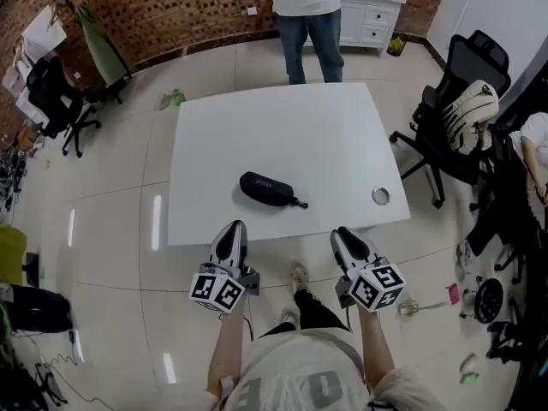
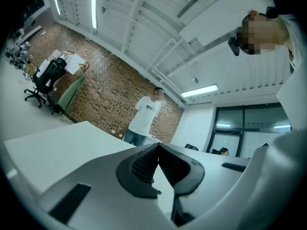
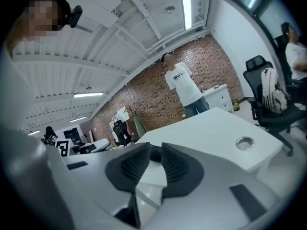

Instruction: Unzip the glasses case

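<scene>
- left gripper [image 2: 157,146]: jaws together, pad tips touching, nothing betw. them. Held low, just off table's near edge.
- right gripper [image 3: 152,150]: jaws apart, clear gap at tips, nothing betw. pads. Small dark shape shows thru gap, farther off on tabletop; can't tell what it is.
- marker cubes: one at the rear of each gripper, left [image 1: 216,291] and right [image 1: 377,287], both nearest the wearer.
- glasses case [image 1: 265,188]: black, oblong, lying flat on table, approx. mid-width and toward near edge. Ahead of both grippers and betw. their lines, apart from each, untouched. Looks closed.
- zip pull [image 1: 300,203]: sticks out at case's right end, resting on tabletop.
- table [image 1: 325,139]: white, rectangular.
- round hole [image 1: 381,195]: metal-rimmed, near table's right front corner, well apart from case.
- person [image 1: 306,7]: standing at table's far side, white top, jeans; head out of head view.
- office chair [image 1: 458,101]: black, right of table, striped bag on its seat.
- cabinet [image 1: 370,11]: white, w/ drawers, behind person, right.
- brick wall [image 1: 171,7]: along far side of room.
</scene>
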The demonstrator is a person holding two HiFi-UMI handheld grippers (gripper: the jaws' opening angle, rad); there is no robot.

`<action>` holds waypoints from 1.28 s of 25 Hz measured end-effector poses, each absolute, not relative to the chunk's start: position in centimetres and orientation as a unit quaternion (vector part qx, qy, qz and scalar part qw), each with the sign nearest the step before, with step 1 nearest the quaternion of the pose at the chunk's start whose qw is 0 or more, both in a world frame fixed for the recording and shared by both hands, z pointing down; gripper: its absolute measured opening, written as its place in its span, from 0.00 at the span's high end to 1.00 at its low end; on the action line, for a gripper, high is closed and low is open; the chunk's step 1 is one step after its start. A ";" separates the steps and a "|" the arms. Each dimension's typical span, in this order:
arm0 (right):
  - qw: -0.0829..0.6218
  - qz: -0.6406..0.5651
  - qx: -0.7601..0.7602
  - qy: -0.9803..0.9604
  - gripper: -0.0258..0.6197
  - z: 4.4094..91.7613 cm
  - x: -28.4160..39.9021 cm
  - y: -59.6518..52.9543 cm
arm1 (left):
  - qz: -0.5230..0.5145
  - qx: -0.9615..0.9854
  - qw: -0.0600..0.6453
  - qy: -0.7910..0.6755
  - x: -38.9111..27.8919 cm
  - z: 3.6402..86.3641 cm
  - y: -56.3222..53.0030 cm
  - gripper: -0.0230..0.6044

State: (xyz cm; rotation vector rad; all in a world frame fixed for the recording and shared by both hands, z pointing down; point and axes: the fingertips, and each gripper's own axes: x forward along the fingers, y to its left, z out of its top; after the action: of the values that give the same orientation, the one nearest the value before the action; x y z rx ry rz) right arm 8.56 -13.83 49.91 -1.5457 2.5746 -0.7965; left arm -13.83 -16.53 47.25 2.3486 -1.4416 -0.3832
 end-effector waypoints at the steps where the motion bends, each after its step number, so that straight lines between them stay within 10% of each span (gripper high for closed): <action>1: 0.014 -0.254 -0.502 0.827 0.84 49.9 8.7 -11.8 | -0.137 0.834 0.175 -0.505 -13.8 47.1 -14.5 0.96; 32: 0.018 -0.130 -0.510 0.850 0.96 40.2 5.4 55.1 | -0.130 0.856 0.112 -0.488 -10.7 38.8 54.0 0.96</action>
State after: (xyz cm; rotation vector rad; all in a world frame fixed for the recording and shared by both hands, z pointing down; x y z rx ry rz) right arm 5.36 55.12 40.22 -1.5831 2.6406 -0.4022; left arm -10.72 53.97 38.79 2.5121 -1.4321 -0.3823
